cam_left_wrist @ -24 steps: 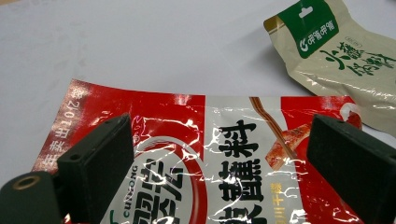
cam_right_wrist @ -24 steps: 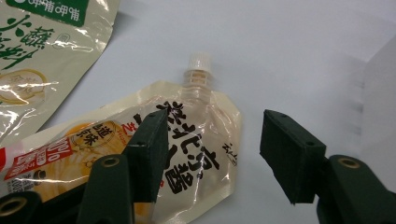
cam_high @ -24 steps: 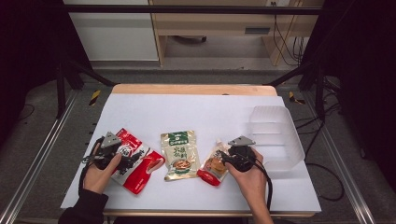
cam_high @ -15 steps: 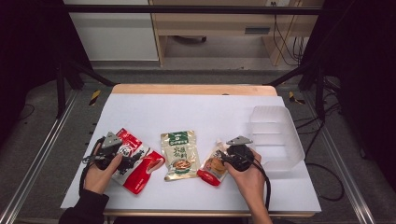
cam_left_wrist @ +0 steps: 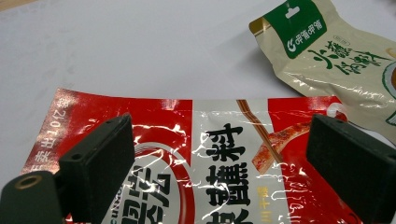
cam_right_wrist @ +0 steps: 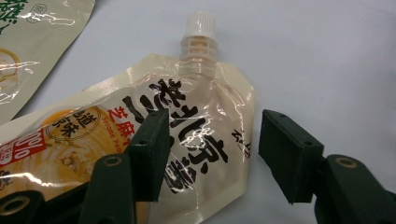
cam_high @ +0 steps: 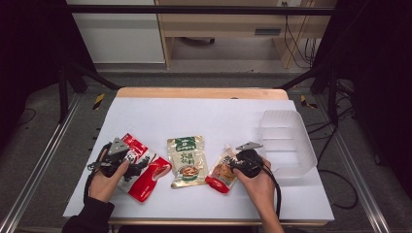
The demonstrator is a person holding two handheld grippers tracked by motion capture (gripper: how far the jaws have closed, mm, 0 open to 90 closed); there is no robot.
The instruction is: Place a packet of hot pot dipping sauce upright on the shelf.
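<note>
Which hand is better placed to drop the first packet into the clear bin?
Right. The right gripper already straddles the spouted pouch, beside the clear bin; the left gripper is farthest from it, over the red packet.

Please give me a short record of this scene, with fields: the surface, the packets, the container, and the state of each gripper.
surface: white table
packets: red sachet, green-topped pouch, spouted pouch
container: clear plastic bin, at the table's right side
left gripper: jaws open, over the red sachet
right gripper: jaws open, astride the spouted pouch's edge, not pressing
</note>
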